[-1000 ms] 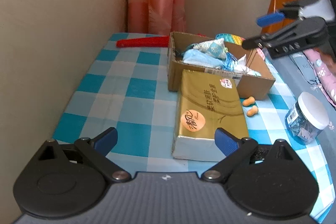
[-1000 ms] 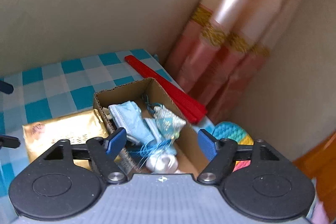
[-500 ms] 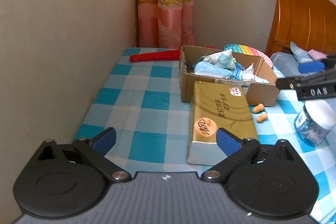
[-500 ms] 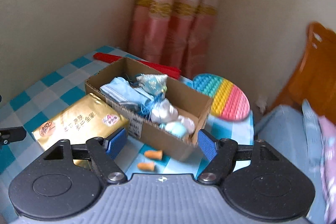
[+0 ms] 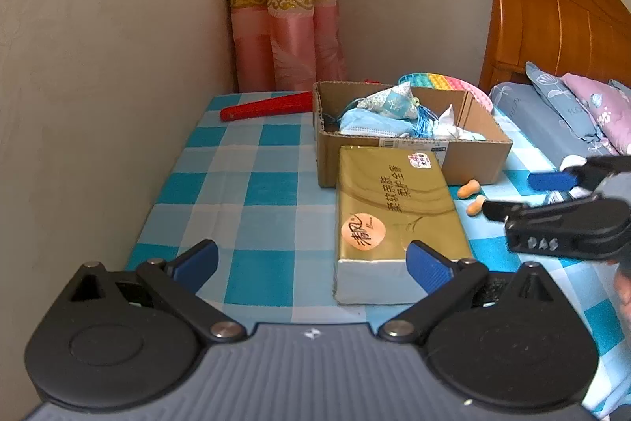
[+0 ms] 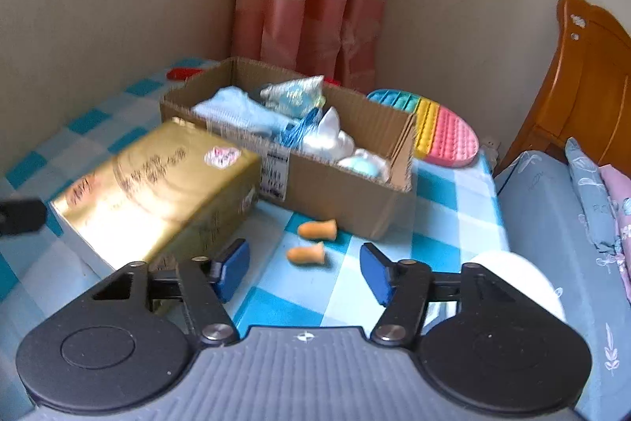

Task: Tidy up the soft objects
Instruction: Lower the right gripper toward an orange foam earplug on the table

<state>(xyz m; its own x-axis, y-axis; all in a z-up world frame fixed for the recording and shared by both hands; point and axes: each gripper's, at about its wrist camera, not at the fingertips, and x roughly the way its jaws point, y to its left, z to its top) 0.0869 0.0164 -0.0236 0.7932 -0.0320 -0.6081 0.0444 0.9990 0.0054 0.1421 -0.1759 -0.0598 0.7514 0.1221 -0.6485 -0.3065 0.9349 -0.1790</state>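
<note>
A cardboard box [image 5: 479, 160] [image 6: 335, 184] on the blue checked table holds soft things: a blue face mask [image 5: 366, 125], a patterned sachet with a blue tassel [image 6: 294, 95] and white wads. Two orange earplugs [image 6: 317, 229] [image 5: 469, 190] lie on the table in front of the box. A gold tissue pack [image 5: 388, 216] [image 6: 154, 192] lies beside them. My left gripper [image 5: 311, 263] is open and empty, low over the near table. My right gripper [image 6: 303, 269] [image 5: 516, 194] is open and empty, just short of the earplugs.
A red folded fan [image 5: 268, 105] lies by the curtain. A rainbow pop-it pad [image 6: 441, 131] lies behind the box. A white-lidded jar [image 6: 512, 275] stands by my right gripper's right finger. A wall runs along the left; a bed with pillows [image 5: 583, 113] is on the right.
My right gripper has pulled back from over the box and come down low in front of the earplugs. The left gripper has drawn back and tilted up a little.
</note>
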